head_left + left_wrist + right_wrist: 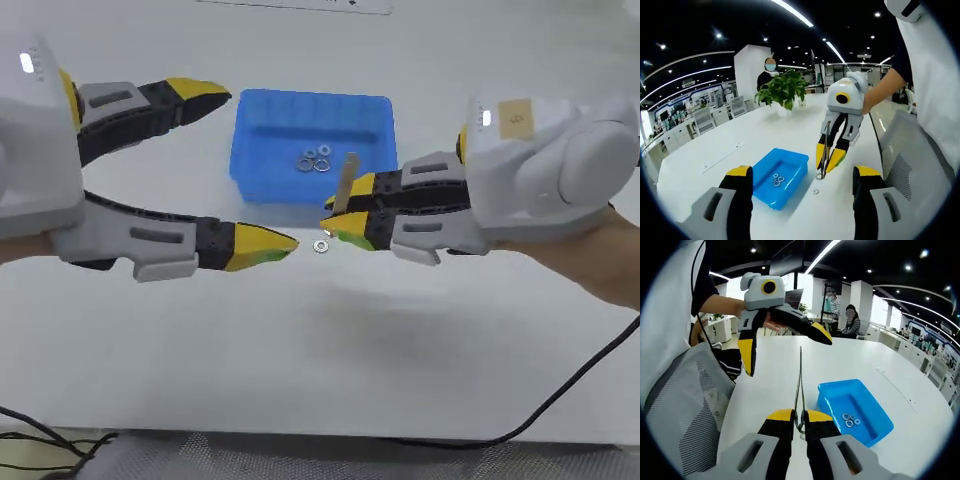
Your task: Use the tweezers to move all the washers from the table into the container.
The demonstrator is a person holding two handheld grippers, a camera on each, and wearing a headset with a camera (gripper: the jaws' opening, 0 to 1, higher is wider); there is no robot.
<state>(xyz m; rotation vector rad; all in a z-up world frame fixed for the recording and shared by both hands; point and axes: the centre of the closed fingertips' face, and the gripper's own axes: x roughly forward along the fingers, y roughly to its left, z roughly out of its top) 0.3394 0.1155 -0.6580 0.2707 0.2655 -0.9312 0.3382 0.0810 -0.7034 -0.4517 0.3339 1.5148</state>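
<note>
Bench (330, 350) room at 12 o'clock is taken by the blue container (270, 120), in which several washers (315, 160) are gathered. The left gripper (258, 168), at 9 o'clock, is held with its fingers spread wide and empty. The right gripper (335, 218), at 3 o'clock, is clenched on the tweezers (347, 180), whose tips are lowered beside one loose washer (320, 245) at 6 o'clock of the container. Should the tips be pinched off-centre, the washer is likely to be flicked away or dropped short of the rim.
</note>
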